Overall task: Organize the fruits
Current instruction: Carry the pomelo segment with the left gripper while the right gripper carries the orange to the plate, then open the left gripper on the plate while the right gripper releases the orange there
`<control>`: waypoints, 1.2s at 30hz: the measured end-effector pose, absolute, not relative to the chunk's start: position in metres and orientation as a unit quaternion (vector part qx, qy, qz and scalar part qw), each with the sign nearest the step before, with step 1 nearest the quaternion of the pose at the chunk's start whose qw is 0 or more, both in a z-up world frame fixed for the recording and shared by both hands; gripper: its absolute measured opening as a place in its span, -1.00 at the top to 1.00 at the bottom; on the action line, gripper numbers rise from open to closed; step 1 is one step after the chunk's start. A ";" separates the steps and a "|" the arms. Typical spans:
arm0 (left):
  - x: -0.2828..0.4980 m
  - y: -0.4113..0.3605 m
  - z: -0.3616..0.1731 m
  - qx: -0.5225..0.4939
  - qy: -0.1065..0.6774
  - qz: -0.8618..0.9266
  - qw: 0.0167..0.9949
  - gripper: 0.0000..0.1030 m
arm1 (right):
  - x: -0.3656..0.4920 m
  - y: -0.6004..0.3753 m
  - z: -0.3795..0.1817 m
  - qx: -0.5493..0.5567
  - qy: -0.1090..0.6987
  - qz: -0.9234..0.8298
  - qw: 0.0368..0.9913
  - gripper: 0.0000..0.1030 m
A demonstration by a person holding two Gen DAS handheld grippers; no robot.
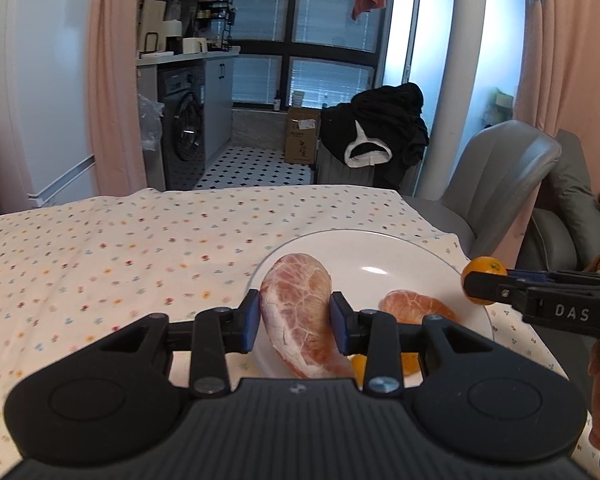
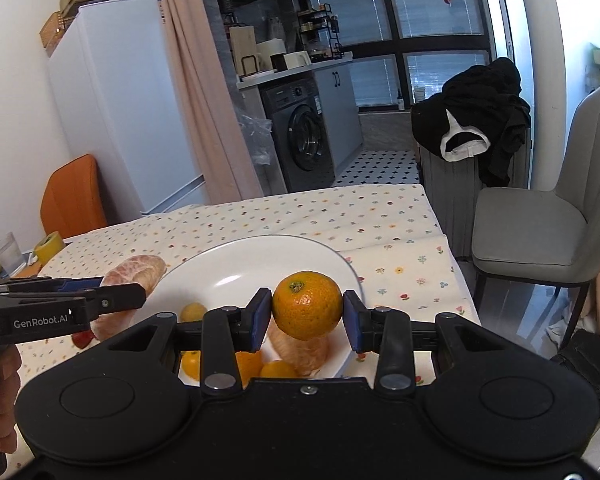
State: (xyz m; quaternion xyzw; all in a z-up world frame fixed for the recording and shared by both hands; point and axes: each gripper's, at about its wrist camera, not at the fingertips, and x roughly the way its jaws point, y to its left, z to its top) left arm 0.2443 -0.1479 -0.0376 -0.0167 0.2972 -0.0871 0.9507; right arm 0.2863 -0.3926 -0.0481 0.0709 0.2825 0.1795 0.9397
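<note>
Looking through my left camera, I see my left claw (image 1: 294, 322) pinching a big peeled pomelo piece (image 1: 300, 316) above the near side of the white plate (image 1: 400, 252). The blue pads (image 1: 252, 320) press on both of its sides. Its long way runs from near me, low, to far from me, high, and the fat end points away and up. A smaller peeled piece (image 1: 418, 306) lies on the plate just to the right of it.

My right camera shows more. My right claw (image 2: 306, 316) is pinching a round orange (image 2: 307, 305) over the plate (image 2: 260, 256), with the stem end facing up and toward me. Under the orange, the smaller peeled piece (image 2: 300, 350) lies on the plate. Only this view shows the little yellow fruits (image 2: 278, 369) at the near edge of the plate, a small red fruit (image 2: 83, 338) on the flowered tabletop (image 2: 340, 216), and a glass (image 2: 6, 252) and yellow tape (image 2: 48, 246) far left.

The claw body hides part of the yellow fruits, so I cannot count them. In the left view the orange (image 1: 482, 276) is half hidden behind the right claw (image 1: 476, 284). In the right view the left claw (image 2: 134, 294) covers part of the pomelo piece (image 2: 134, 274).
</note>
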 end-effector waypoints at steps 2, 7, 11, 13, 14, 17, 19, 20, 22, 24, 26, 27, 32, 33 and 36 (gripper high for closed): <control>0.249 -0.154 -0.038 -0.014 0.298 -0.091 0.950 0.32 | 0.290 -0.394 -0.050 0.074 0.283 0.181 0.939 0.29; 0.264 -0.166 -0.042 -0.012 0.302 -0.101 0.948 0.32 | 0.296 -0.396 -0.054 0.080 0.287 0.184 0.937 0.29; 0.275 -0.174 -0.046 -0.017 0.309 -0.112 0.944 0.32 | 0.302 -0.396 -0.057 0.084 0.292 0.183 0.935 0.29; 0.281 -0.176 -0.048 -0.021 0.312 -0.115 0.943 0.30 | 0.305 -0.397 -0.058 0.086 0.294 0.182 0.935 0.29; 0.284 -0.176 -0.049 -0.021 0.312 -0.117 0.943 0.30 | 0.306 -0.398 -0.058 0.087 0.294 0.181 0.934 0.29; 0.288 -0.175 -0.048 -0.020 0.309 -0.105 0.945 0.24 | 0.309 -0.398 -0.059 0.085 0.295 0.180 0.934 0.29; 0.290 -0.172 -0.047 -0.032 0.310 -0.110 0.944 0.23 | 0.310 -0.397 -0.059 0.084 0.297 0.178 0.934 0.29; 0.291 -0.170 -0.046 -0.035 0.311 -0.108 0.944 0.23 | 0.311 -0.396 -0.059 0.083 0.297 0.178 0.934 0.29; 0.289 -0.166 -0.044 -0.031 0.309 -0.101 0.945 0.23 | 0.311 -0.395 -0.058 0.081 0.297 0.177 0.935 0.28; 0.287 -0.162 -0.041 -0.029 0.309 -0.095 0.946 0.22 | 0.312 -0.394 -0.056 0.083 0.294 0.177 0.936 0.21; 0.285 -0.156 -0.039 -0.031 0.308 -0.092 0.946 0.17 | 0.312 -0.394 -0.054 0.084 0.289 0.175 0.937 0.12; 0.284 -0.154 -0.037 -0.032 0.307 -0.090 0.947 0.14 | 0.311 -0.393 -0.052 0.086 0.287 0.177 0.938 -0.05; 0.273 -0.144 -0.031 -0.032 0.299 -0.076 0.951 -0.14 | 0.304 -0.393 -0.044 0.086 0.276 0.173 0.942 -0.20; 0.271 -0.141 -0.031 -0.033 0.299 -0.074 0.951 -0.18 | 0.303 -0.393 -0.043 0.089 0.275 0.171 0.942 -0.20; 0.263 -0.135 -0.029 -0.031 0.298 -0.065 0.952 -0.40 | 0.298 -0.393 -0.040 0.092 0.274 0.171 0.942 -0.21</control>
